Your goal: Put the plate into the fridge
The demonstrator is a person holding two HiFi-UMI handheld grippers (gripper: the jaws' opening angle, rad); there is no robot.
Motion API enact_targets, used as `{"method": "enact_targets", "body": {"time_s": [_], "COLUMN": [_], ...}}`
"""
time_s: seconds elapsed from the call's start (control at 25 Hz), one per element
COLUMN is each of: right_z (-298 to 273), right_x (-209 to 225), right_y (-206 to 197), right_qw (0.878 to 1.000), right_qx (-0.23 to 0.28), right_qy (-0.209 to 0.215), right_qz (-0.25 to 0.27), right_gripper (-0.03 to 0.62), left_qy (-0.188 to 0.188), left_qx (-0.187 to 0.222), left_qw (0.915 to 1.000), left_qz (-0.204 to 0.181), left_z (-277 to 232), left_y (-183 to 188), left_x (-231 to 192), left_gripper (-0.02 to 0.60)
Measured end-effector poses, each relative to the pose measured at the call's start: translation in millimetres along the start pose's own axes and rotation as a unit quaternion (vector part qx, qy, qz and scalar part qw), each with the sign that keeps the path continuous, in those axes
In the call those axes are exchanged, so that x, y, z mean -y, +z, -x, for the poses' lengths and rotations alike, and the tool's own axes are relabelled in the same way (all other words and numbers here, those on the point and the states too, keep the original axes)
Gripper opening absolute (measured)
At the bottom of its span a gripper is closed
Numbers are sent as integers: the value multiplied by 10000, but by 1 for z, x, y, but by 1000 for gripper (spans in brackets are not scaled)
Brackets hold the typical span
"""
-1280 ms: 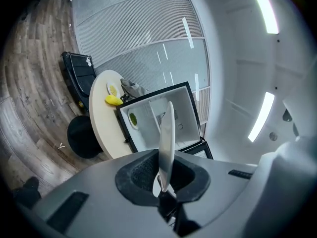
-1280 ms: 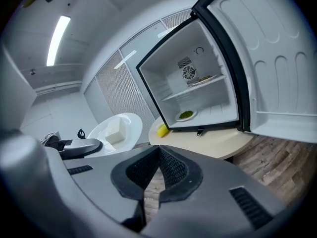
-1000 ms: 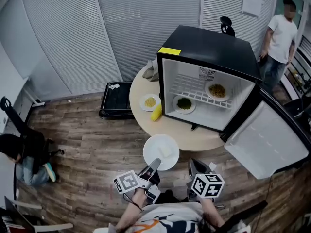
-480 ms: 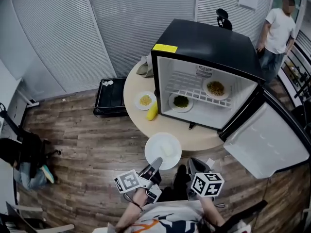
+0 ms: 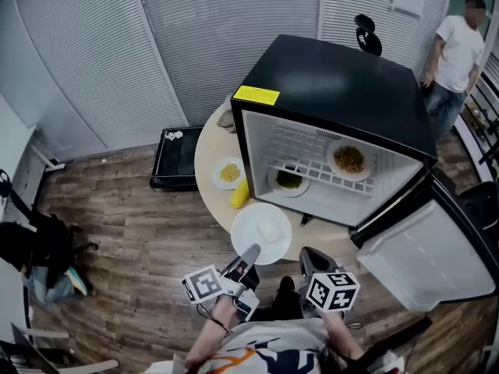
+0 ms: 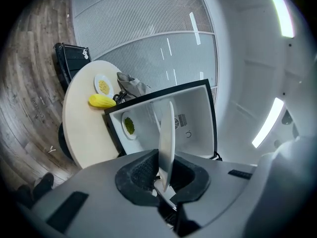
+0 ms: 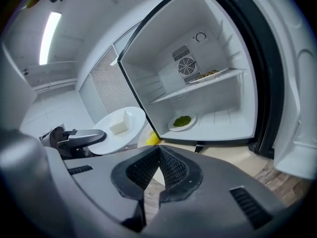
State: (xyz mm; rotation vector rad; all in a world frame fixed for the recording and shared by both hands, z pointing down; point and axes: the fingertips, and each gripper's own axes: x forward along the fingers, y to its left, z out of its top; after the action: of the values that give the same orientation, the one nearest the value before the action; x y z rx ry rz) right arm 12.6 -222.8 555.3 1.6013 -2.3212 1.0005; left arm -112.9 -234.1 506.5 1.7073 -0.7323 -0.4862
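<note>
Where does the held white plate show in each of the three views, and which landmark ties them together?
Head view: plate at lower centre, pinched by the left gripper.
Left gripper view: plate at centre, edge-on between the jaws.
Right gripper view: plate left of centre.
Landmark: the greens dish on the fridge floor.

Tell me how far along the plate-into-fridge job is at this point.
Done: the fridge door stands open, and the left gripper has its jaws shut on the plate at its rim. In hand: the plate is held out in front of the fridge, not yet inside. Left: setting it inside and letting go.
</note>
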Motion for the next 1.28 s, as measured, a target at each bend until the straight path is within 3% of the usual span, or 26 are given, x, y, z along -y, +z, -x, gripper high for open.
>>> {"method": "enact_targets", "body": {"time_s": [0.16, 0.32, 0.76, 1.12, 1.28], "right_z": [-15, -27, -47, -55, -56], "right_x": [15, 27, 43, 49, 53], "right_y": [20, 32, 57, 62, 64], "right_qw": [10000, 10000, 9996, 9993, 9993], "right_qx": [-8, -37, 6, -42, -49], "right_qy": [45, 90, 267, 365, 364], "right_qz": [19, -12, -48, -60, -87], "right_gripper": [15, 15, 15, 15, 15], "left_qy": [73, -192, 20, 113, 307], "left_qx": [-97, -149, -315, -228, -338], "left_qw": [9999, 9997, 9991, 9995, 9980], "left_qz": [-70, 84, -296, -187, -448], "left_z": [-31, -65, -133, -182, -200], "left_y": [13, 23, 57, 78, 84], "left_x": [-2, 11, 7, 1, -2], "left_gripper": [29, 29, 29, 29, 29]}}
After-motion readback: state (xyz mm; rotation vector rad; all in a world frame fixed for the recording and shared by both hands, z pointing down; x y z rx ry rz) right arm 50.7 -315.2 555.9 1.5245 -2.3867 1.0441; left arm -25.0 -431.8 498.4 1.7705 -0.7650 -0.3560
